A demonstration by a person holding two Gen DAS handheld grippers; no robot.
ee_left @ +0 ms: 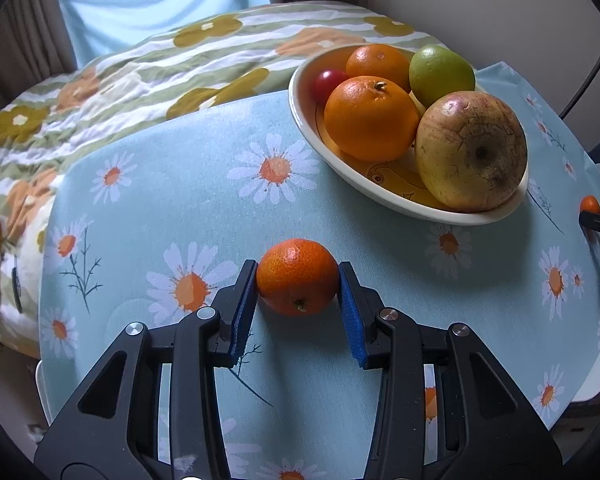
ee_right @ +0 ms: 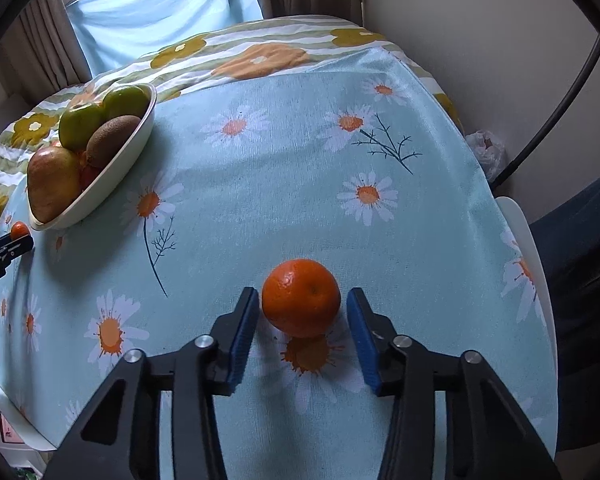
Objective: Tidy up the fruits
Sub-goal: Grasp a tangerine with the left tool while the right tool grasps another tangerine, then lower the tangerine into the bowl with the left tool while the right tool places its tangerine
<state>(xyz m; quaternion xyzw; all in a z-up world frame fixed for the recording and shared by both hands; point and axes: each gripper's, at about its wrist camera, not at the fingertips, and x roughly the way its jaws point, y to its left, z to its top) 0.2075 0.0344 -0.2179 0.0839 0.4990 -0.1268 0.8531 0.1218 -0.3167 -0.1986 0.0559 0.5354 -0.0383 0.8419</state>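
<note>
My left gripper (ee_left: 298, 282) is shut on a tangerine (ee_left: 298, 268) that rests on the daisy tablecloth; both blue pads press its sides. In the right wrist view a second tangerine (ee_right: 301, 298) sits on the cloth between the fingers of my right gripper (ee_right: 303, 302). A thin gap shows at each pad, so that gripper stands open around the fruit. A white oval bowl (ee_left: 300, 112) behind the left gripper holds two oranges (ee_left: 370, 118), a green fruit, a large apple (ee_left: 472, 152) and a small red fruit. The same bowl (ee_right: 112, 176) lies far left in the right wrist view.
The small table is covered by a light blue daisy cloth (ee_left: 204, 200). A bed with a flowered quilt (ee_left: 100, 92) lies behind it, and a blue curtain beyond. A wall and a dark cable (ee_right: 560, 112) are at the right, with a dark chair (ee_right: 580, 280) at the table's right edge.
</note>
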